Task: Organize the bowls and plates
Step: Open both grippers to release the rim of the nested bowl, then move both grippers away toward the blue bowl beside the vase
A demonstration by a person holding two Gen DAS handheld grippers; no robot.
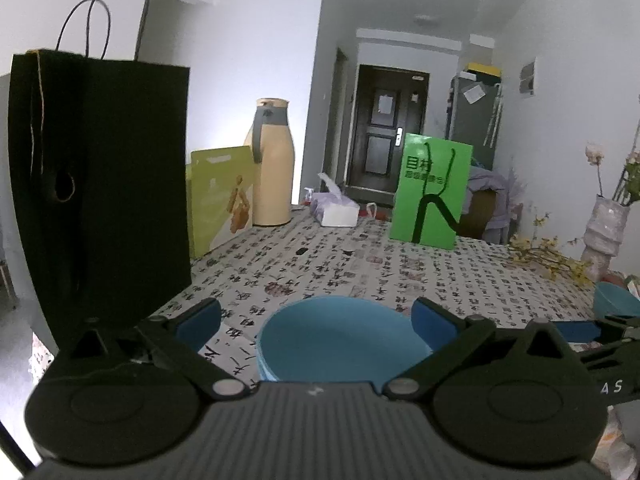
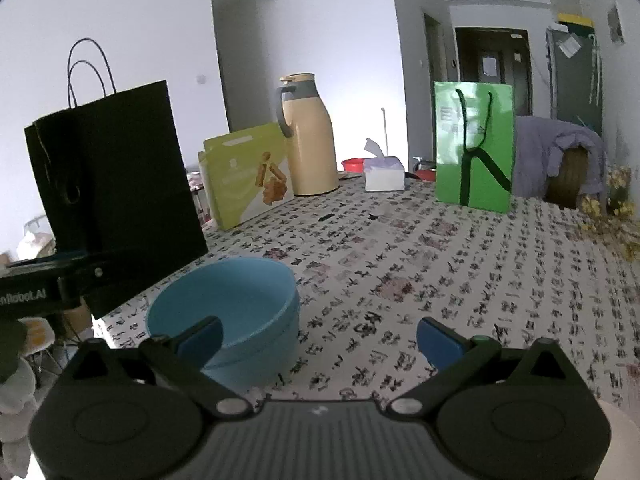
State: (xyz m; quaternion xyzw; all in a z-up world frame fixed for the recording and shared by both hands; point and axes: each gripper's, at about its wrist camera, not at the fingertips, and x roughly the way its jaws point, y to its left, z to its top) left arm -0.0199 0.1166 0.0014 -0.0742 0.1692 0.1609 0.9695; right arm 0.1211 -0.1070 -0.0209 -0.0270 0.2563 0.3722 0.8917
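Both grippers wide apart, nothing held. Left gripper [image 1: 316, 322] has the blue bowl [image 1: 340, 340] sitting between its spread fingers, pads clear of the rim on both sides. Right gripper [image 2: 320, 340] hangs over bare desk [image 2: 460, 264]; the same blue bowl shows off its left finger in that view, looks like a stacked pair judging by the seam line low on the wall, can't confirm

Bowl sits at the near edge of the desk, close to the black paper bag [image 1: 100, 176]. A second blue dish [image 1: 614, 300] peeks in at the far right of the left view, only partly visible, can't tell if bowl or plate. No plates visible otherwise

My read: bowl just placed or about to be picked, either way next grab is on a rim. Tips:
- pinch the wall, one finger inside and one outside, not across the full width; the bowl looks nearly as wide as the opening
- go in from the side away from the black bag, it will tip easily if clipped
- keep the two grippers from crossing, the right one's finger already shows at the edge of the left view
- when stacking, lower level and centred, then let go

Thermos [image 2: 310, 136], tissue box [image 2: 384, 172] and green bag [image 2: 474, 144] stand well back, not a concern
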